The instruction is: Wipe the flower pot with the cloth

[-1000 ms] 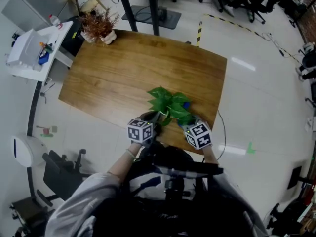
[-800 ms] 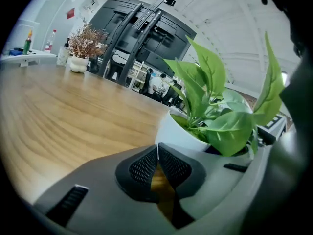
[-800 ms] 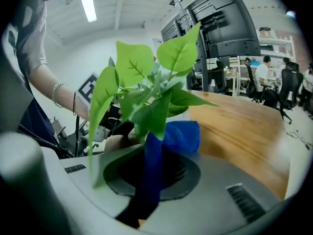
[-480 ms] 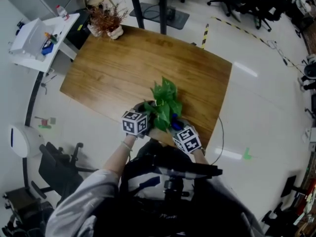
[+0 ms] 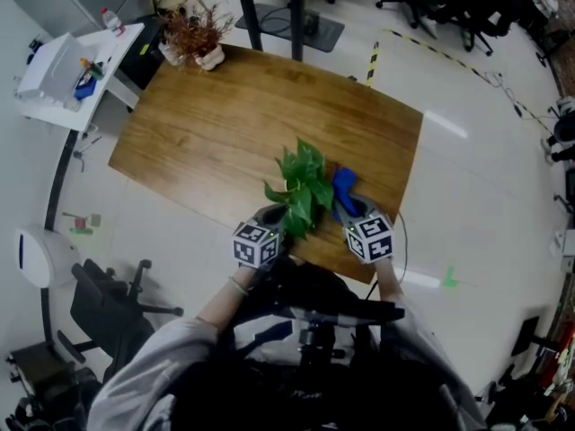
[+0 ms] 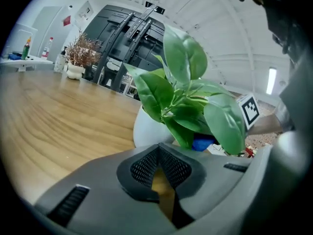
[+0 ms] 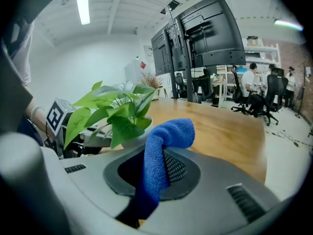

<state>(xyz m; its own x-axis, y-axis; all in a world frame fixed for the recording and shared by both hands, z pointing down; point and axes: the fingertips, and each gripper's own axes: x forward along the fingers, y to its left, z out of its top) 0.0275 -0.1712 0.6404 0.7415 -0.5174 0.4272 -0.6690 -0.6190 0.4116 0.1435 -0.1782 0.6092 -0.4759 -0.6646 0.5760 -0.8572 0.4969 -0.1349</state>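
A white flower pot [image 6: 145, 130] holding a green leafy plant [image 5: 301, 187] stands near the front edge of the wooden table [image 5: 207, 133]. In the head view the leaves hide most of the pot. My left gripper [image 6: 157, 150] sits just in front of the pot's left side, shut with nothing between its pads. A blue cloth [image 7: 164, 153] is clamped in my right gripper [image 7: 155, 173], which is shut on it, and sticks up out of the jaws. In the head view the blue cloth [image 5: 344, 190] lies right of the plant, ahead of the right gripper [image 5: 355, 214].
A dried plant in a small pot [image 5: 193, 39] stands on the table's far left corner. A white side table [image 5: 67, 65] with bottles is off to the left. Office chairs [image 5: 117, 299] and desks with monitors [image 7: 205, 31] surround the table.
My right gripper has swung out to the right of the plant with the cloth, which now shows clear of the leaves. The left gripper has shifted slightly right and nearer.
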